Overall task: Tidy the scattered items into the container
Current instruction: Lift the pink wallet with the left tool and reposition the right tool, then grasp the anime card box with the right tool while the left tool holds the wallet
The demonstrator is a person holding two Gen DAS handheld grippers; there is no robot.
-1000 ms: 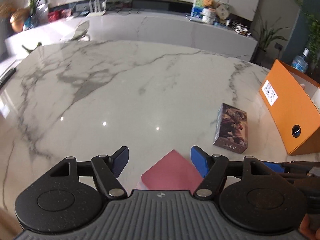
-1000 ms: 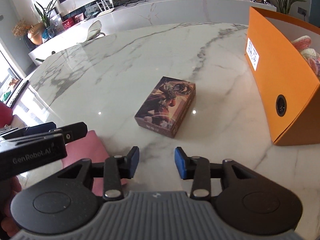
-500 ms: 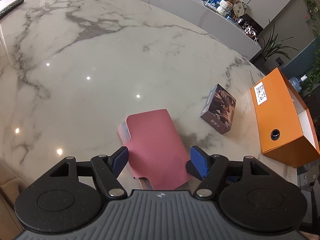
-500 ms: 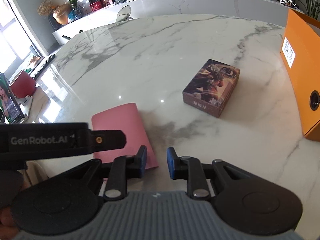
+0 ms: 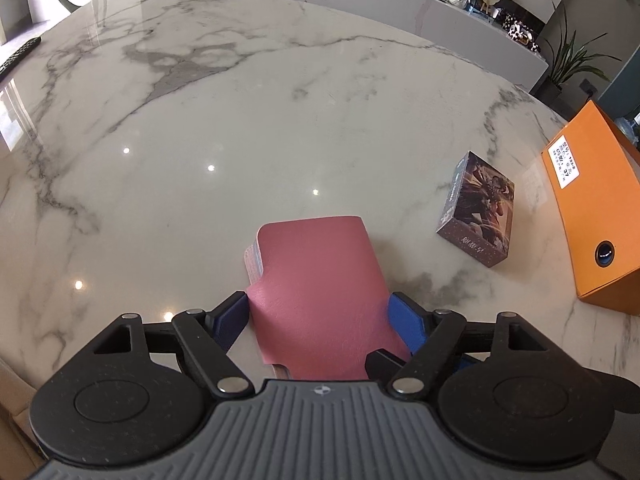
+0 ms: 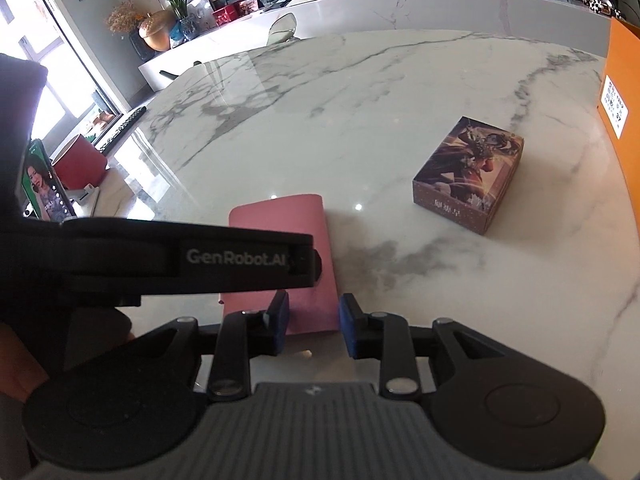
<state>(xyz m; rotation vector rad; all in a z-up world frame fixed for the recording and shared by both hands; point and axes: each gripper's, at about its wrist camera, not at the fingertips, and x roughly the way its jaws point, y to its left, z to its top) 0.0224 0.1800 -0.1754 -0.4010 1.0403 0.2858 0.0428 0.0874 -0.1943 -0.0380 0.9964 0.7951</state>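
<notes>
A pink notebook (image 5: 320, 288) lies flat on the marble table (image 5: 240, 120). My left gripper (image 5: 322, 320) is open, its blue fingers on either side of the notebook's near end. In the right wrist view the notebook (image 6: 280, 216) lies under the left gripper's black body (image 6: 192, 260). My right gripper (image 6: 312, 320) is open by a small gap at the notebook's near right corner. A picture-printed box (image 5: 478, 210) stands to the right, also in the right wrist view (image 6: 470, 174). The orange container (image 5: 592, 216) is at the far right.
The table's near edge runs just below both grippers. A dark remote (image 5: 18, 56) lies at the table's far left edge. A phone on a stand (image 6: 42, 186) and a red object (image 6: 76, 162) are off the table to the left.
My left gripper has come down and forward so its open fingers now flank the pink notebook. My right gripper has swung left toward the notebook's corner and opened slightly wider.
</notes>
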